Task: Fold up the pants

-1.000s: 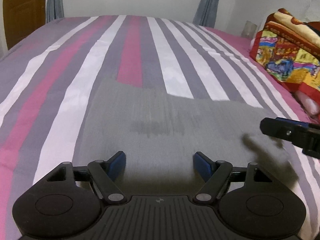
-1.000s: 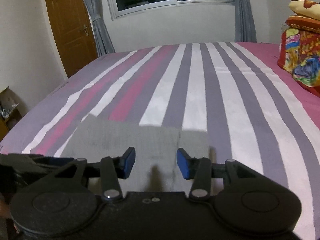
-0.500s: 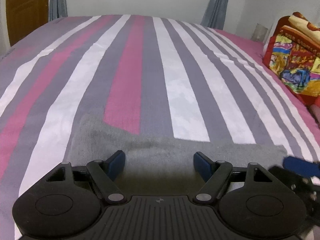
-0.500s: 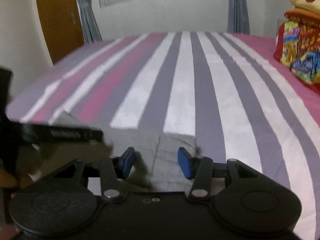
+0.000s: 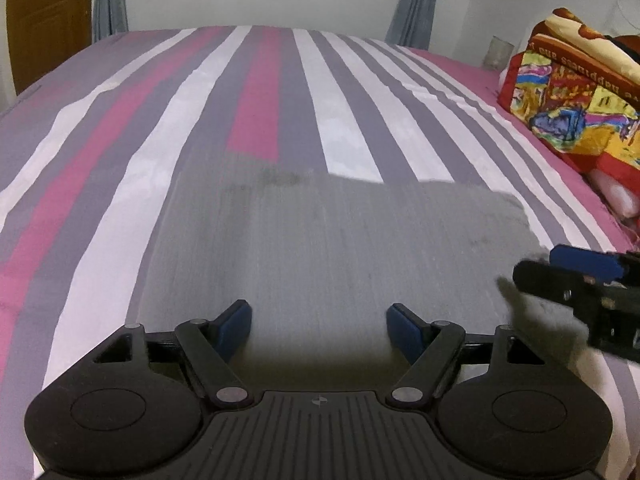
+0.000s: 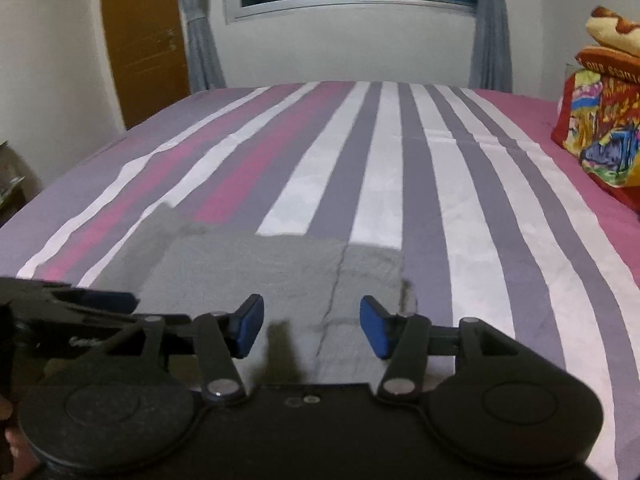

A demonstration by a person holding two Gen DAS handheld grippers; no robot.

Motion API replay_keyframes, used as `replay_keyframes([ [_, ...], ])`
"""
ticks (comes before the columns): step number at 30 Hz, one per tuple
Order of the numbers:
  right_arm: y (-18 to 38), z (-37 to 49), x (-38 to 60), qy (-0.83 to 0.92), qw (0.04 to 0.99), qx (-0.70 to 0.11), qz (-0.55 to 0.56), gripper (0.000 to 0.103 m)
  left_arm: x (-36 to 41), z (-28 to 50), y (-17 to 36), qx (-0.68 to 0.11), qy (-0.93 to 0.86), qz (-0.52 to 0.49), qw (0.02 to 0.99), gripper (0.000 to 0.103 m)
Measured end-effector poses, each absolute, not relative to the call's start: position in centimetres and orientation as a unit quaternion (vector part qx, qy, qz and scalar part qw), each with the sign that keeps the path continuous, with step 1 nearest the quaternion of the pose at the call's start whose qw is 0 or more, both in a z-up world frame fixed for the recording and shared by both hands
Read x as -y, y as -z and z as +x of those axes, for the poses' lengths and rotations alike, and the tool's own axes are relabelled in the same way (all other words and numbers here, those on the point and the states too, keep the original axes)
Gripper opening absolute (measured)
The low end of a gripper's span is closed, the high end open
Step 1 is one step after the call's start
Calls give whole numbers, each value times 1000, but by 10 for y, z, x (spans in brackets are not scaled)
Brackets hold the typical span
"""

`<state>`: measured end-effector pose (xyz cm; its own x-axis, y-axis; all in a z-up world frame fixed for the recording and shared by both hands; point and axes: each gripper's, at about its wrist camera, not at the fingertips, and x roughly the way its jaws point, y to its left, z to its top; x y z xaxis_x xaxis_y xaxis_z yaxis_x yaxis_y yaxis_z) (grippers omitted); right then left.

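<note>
Two grippers hang over the grey pants [image 5: 328, 248], which lie flat and folded on the striped bedsheet [image 5: 256, 92] in the lower middle of both views. In the left wrist view, the left gripper [image 5: 319, 326] stands with its jaws wide apart above the near edge of the cloth, nothing between the pads. The right gripper [image 6: 311, 327] has just been opening; its jaws are apart over the cloth's right part, gripping nothing. It also shows at the right edge of the left wrist view [image 5: 576, 276]. The far edge of the pants runs across mid-frame; beyond it the sheet lies open up to the wall. A bright patterned blanket [image 5: 572, 108] is stacked at the upper right, well apart from the pants. No containers are visible.
</note>
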<state>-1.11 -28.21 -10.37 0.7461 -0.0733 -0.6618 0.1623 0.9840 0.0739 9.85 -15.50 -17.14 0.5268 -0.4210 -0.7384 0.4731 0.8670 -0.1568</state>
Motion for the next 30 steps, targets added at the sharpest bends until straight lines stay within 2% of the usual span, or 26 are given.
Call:
replay_keyframes([
  [9,127,-28,272,58,920,-385,36,55,146,62,169,-410,253,50,875,76],
  [15,111,-31,277,63,925,-370,67,56,141,57,165,-414,246,36,876,76],
  [19,129,-32,276,65,917,-392,39,57,143,53,168,-410,248,45,877,76],
  [30,108,-48,279,68,928,-357,77,60,137,45,158,-407,241,26,881,76],
])
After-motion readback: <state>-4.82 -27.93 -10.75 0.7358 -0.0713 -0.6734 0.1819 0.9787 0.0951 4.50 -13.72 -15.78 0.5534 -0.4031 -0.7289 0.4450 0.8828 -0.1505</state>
